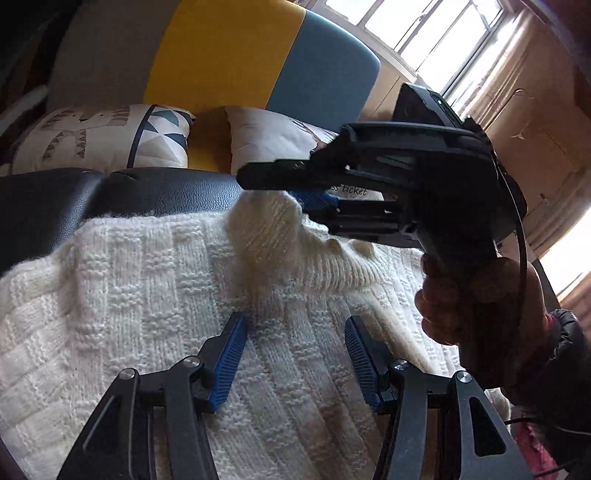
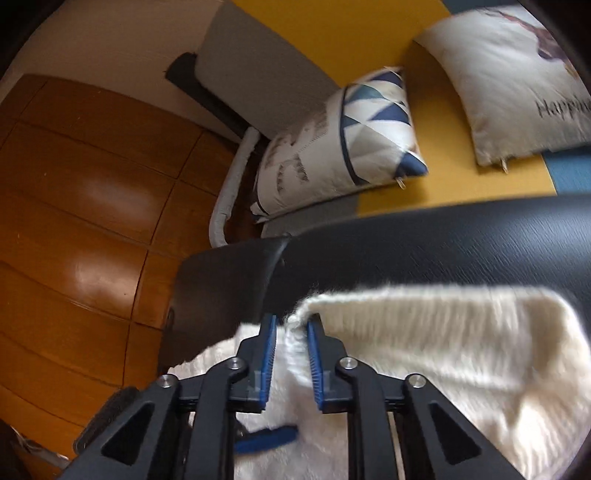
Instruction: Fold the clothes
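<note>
A cream knitted sweater (image 1: 147,295) lies spread on a black leather surface (image 1: 74,199). My left gripper (image 1: 295,319) hovers low over its middle, jaws open, with only flat knit beneath and nothing pinched. My right gripper (image 1: 295,192) comes in from the right, held by a hand (image 1: 480,295), and lifts a bunched fold of the sweater off the surface. In the right wrist view that gripper (image 2: 292,321) has its blue pads (image 2: 271,343) close together on the sweater's edge (image 2: 424,332), which drapes away to the right.
Behind the leather surface (image 2: 443,240) is a sofa in grey, yellow and blue (image 1: 229,55) with two printed cushions (image 1: 99,136) (image 1: 269,136). A wooden cabinet (image 2: 74,184) stands to the left in the right wrist view. Windows (image 1: 424,26) are at the back right.
</note>
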The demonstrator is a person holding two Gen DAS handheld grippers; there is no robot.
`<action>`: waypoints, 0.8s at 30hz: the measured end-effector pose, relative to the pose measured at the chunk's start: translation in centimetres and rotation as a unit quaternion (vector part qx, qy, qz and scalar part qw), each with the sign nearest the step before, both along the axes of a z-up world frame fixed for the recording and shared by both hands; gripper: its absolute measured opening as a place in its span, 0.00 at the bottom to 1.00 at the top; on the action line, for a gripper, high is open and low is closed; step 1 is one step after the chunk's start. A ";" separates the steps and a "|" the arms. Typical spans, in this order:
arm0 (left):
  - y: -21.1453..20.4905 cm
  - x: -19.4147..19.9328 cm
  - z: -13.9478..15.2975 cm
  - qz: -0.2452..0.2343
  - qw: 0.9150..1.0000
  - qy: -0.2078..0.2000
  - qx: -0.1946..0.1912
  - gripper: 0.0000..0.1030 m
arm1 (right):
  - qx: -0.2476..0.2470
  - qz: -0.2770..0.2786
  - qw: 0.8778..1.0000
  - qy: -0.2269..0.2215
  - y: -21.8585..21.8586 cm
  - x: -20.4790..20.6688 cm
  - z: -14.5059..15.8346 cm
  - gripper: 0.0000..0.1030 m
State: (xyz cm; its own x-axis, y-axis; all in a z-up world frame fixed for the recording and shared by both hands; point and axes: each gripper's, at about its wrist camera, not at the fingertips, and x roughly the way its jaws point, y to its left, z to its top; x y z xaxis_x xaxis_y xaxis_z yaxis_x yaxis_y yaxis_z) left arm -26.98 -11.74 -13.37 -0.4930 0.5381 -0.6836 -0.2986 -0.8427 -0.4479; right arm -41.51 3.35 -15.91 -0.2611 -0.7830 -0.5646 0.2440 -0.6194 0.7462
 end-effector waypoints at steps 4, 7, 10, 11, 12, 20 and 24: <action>-0.4 0.1 -0.2 0.002 1.000 -0.001 0.018 0.54 | 0.034 -0.020 0.999 -0.017 -0.1 -1.6 -1.8 0.09; -0.2 0.3 -0.2 0.003 1.000 -0.001 0.017 0.54 | 0.014 -0.030 0.999 -0.034 0.5 -2.5 -2.7 0.01; 0.3 0.4 0.0 0.003 1.000 0.003 0.002 0.54 | 0.034 -0.026 0.999 -0.030 0.3 -2.6 -2.3 0.02; 0.4 0.5 0.0 0.003 1.000 0.004 -0.004 0.54 | 0.041 -0.022 0.999 -0.028 0.3 -2.6 -2.0 0.05; 0.6 0.6 0.0 0.003 1.000 0.005 -0.009 0.54 | 0.049 -0.021 0.998 -0.025 0.4 -2.3 -1.6 0.09; 1.3 0.5 0.0 0.003 0.999 0.009 -0.034 0.54 | 0.152 -0.005 0.988 0.033 5.8 5.3 3.5 0.22; 1.5 0.7 1.0 0.013 0.999 -0.005 -0.048 0.55 | 0.237 0.023 0.969 0.061 8.3 11.4 5.0 0.23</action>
State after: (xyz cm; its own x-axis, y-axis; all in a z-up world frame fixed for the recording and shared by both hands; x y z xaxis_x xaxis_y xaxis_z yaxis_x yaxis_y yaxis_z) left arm -26.32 -10.21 -12.32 -0.4986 0.4570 -0.7365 -0.2726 -0.8893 -0.3672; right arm -30.09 11.62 -10.91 -0.3194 -0.4556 -0.8309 0.3484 -0.8719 0.3442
